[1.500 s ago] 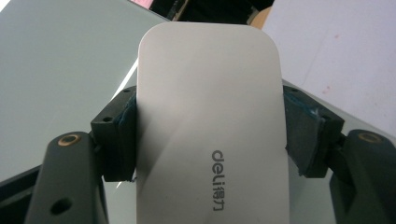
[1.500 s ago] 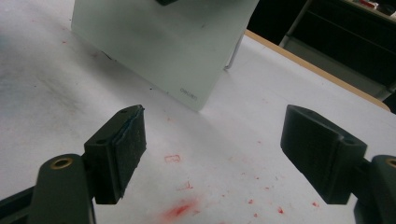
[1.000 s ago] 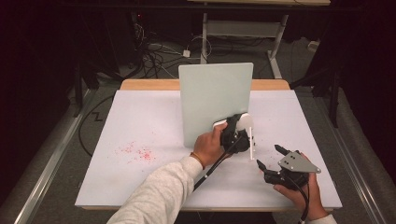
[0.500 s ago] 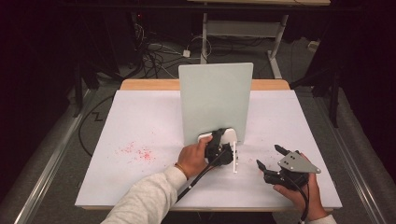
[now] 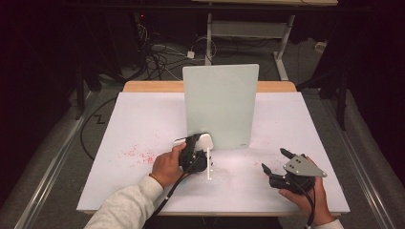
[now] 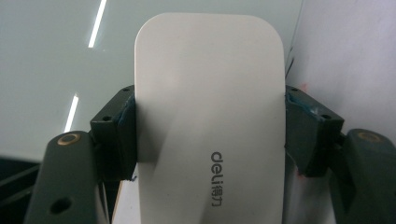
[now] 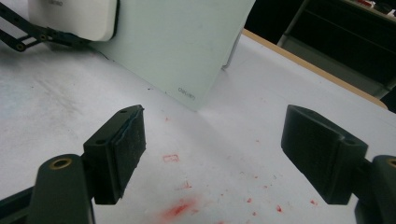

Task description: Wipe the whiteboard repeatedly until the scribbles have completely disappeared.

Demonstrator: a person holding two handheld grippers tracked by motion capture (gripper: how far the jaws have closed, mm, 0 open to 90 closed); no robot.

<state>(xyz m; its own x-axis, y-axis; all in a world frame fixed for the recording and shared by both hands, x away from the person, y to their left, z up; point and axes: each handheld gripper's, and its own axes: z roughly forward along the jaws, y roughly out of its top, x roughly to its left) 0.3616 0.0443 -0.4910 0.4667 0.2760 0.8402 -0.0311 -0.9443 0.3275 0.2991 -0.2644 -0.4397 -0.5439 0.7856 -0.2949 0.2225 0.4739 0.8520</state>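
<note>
The left gripper (image 5: 195, 153) grasps a white eraser (image 6: 210, 121) by its long sides, the jaws clenched on it, holding it against the lower left corner of an upright whiteboard (image 5: 220, 105) on the tabletop (image 5: 138, 124). The right gripper (image 5: 279, 167) rests near the front edge, jaws released and wide apart.

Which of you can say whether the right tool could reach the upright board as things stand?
Probably yes: the right tool is open and empty, with bare table between it and the board. The left tool holds the eraser farther left.
</note>
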